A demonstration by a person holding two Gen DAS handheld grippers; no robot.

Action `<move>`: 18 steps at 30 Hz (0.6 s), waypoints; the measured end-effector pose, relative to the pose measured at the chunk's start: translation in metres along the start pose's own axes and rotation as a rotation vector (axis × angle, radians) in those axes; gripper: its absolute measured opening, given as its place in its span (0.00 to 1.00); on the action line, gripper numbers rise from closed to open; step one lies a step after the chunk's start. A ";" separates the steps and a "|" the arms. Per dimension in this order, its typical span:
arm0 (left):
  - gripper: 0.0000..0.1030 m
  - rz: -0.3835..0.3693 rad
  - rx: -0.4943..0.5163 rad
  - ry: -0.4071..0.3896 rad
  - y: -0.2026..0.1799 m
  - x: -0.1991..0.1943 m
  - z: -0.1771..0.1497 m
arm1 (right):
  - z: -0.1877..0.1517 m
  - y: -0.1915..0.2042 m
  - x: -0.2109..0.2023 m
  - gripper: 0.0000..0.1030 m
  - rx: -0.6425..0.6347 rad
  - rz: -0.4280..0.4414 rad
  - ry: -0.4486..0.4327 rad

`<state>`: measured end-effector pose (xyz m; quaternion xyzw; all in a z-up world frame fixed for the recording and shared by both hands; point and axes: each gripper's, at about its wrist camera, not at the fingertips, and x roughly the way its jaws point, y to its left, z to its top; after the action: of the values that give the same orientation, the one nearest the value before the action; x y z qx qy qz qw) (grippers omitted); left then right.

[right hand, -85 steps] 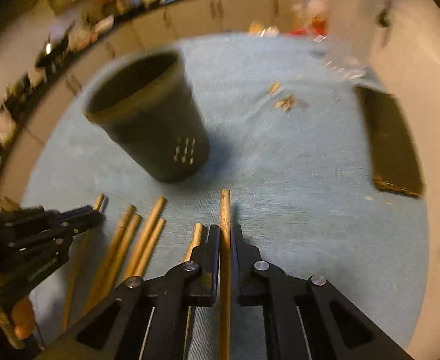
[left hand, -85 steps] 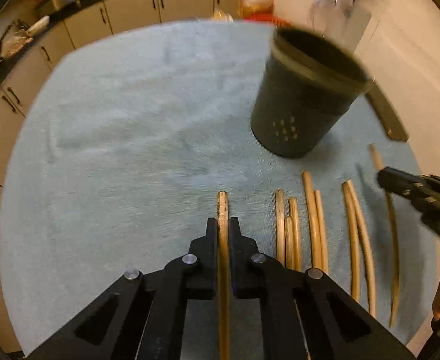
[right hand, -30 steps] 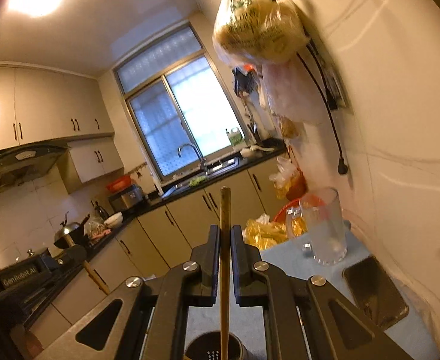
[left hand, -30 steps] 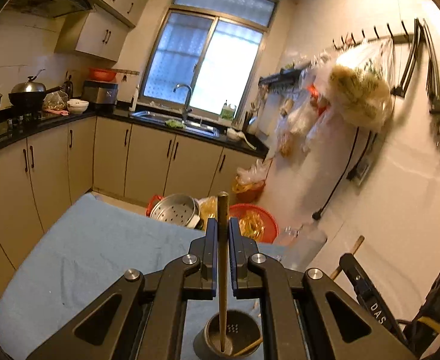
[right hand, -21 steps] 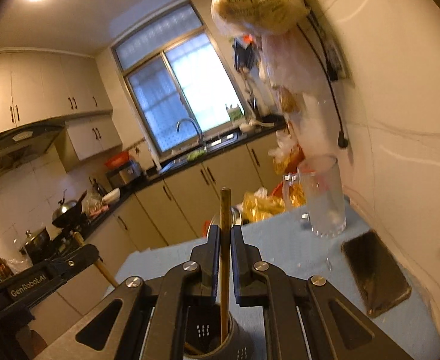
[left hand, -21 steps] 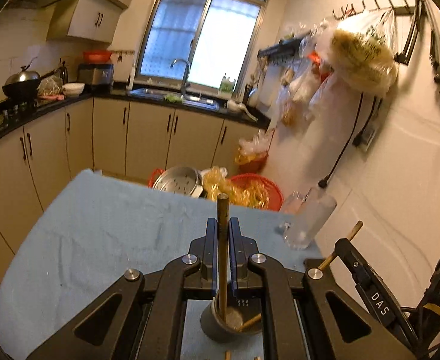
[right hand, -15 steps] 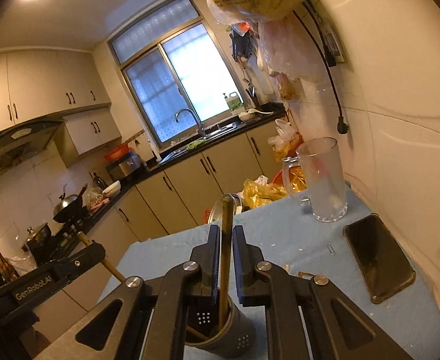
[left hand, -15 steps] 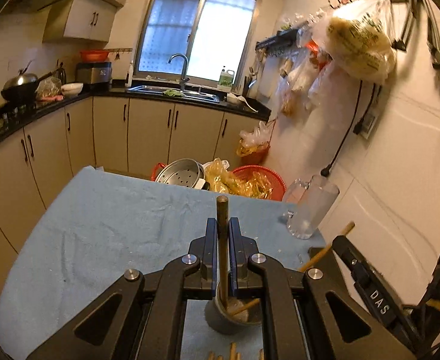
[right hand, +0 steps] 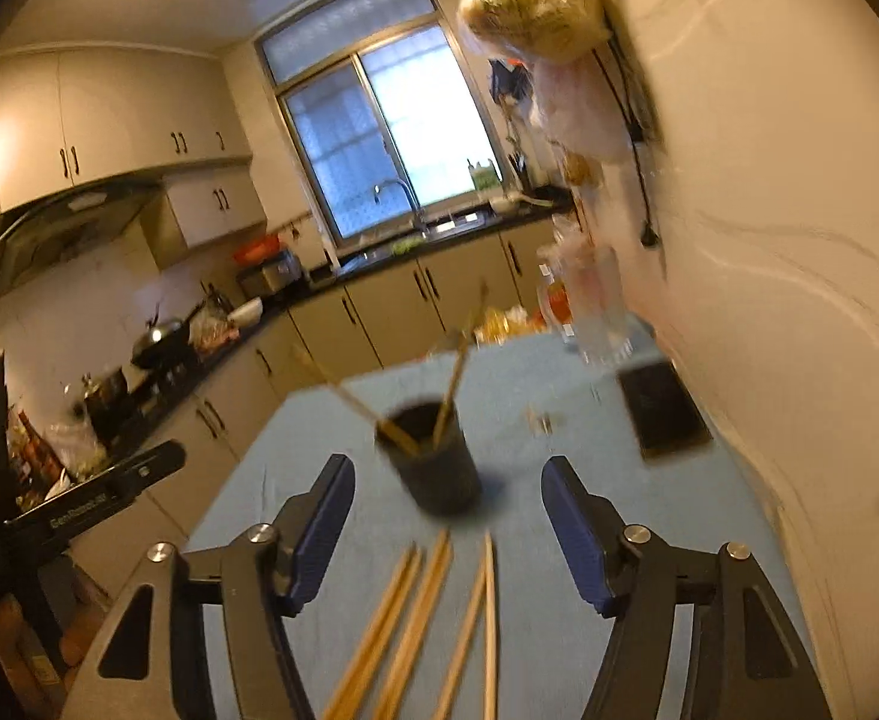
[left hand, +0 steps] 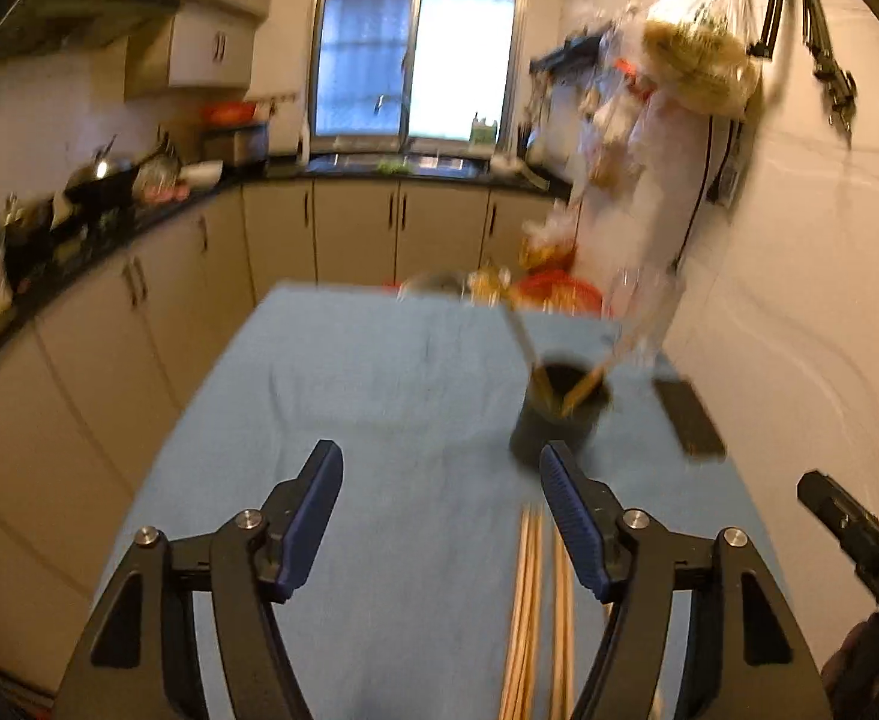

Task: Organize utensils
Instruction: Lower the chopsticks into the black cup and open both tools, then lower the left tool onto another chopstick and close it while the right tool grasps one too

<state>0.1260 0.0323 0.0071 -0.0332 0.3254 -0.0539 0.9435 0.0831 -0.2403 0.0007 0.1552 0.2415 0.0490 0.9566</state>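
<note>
A dark utensil holder [left hand: 556, 417] [right hand: 436, 459] stands on the blue cloth with two wooden chopsticks [left hand: 523, 339] [right hand: 454, 375] leaning in it. Several more chopsticks [left hand: 529, 612] [right hand: 415, 624] lie flat on the cloth in front of it. My left gripper [left hand: 442, 513] is open and empty, held above the cloth, back and left of the holder. My right gripper [right hand: 448, 525] is open and empty, back from the holder and above the loose chopsticks. The right gripper's tip [left hand: 847, 531] shows at the right edge of the left wrist view.
A black phone [right hand: 661, 417] [left hand: 688, 414] lies on the cloth by the right wall. A glass mug [right hand: 598, 306] stands at the table's far right corner. Kitchen cabinets [left hand: 373, 231] run behind and to the left of the table.
Both grippers have opened and let their chopsticks go into the holder. Both have pulled back from the holder, so the loose chopsticks on the cloth show again.
</note>
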 end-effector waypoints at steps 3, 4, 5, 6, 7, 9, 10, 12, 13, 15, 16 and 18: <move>0.67 0.029 -0.002 0.064 0.006 -0.009 -0.033 | -0.025 -0.005 -0.010 0.66 0.005 -0.012 0.073; 0.67 0.021 -0.005 0.082 0.006 -0.011 -0.042 | -0.032 -0.006 -0.011 0.66 0.005 -0.010 0.096; 0.67 0.007 -0.006 0.098 0.007 -0.013 -0.050 | -0.041 -0.008 -0.010 0.65 0.005 -0.013 0.128; 0.67 0.003 -0.004 0.107 0.006 -0.014 -0.057 | -0.047 -0.009 -0.010 0.65 0.002 -0.016 0.153; 0.67 0.001 0.000 0.110 0.004 -0.016 -0.061 | -0.051 -0.011 -0.011 0.65 0.003 -0.010 0.161; 0.67 -0.007 0.012 0.125 -0.001 -0.017 -0.068 | -0.057 -0.012 -0.012 0.64 0.006 0.000 0.179; 0.67 -0.011 0.017 0.135 -0.002 -0.017 -0.069 | -0.058 -0.012 -0.012 0.61 0.006 -0.001 0.188; 0.67 -0.026 0.031 0.149 -0.007 -0.014 -0.070 | -0.059 -0.010 -0.010 0.60 -0.001 0.003 0.208; 0.67 -0.029 0.037 0.158 -0.009 -0.012 -0.069 | -0.060 -0.009 -0.009 0.59 -0.004 0.000 0.217; 0.67 -0.038 0.045 0.178 -0.013 -0.005 -0.067 | -0.060 -0.009 -0.005 0.57 0.002 0.007 0.237; 0.67 -0.045 0.048 0.185 -0.014 -0.003 -0.067 | -0.060 -0.009 -0.003 0.54 0.008 0.011 0.243; 0.67 -0.057 0.053 0.202 -0.018 0.004 -0.068 | -0.061 -0.010 0.002 0.50 0.018 0.018 0.256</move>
<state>0.0852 0.0121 -0.0468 -0.0117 0.4162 -0.0927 0.9045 0.0557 -0.2326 -0.0547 0.1585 0.3609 0.0747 0.9160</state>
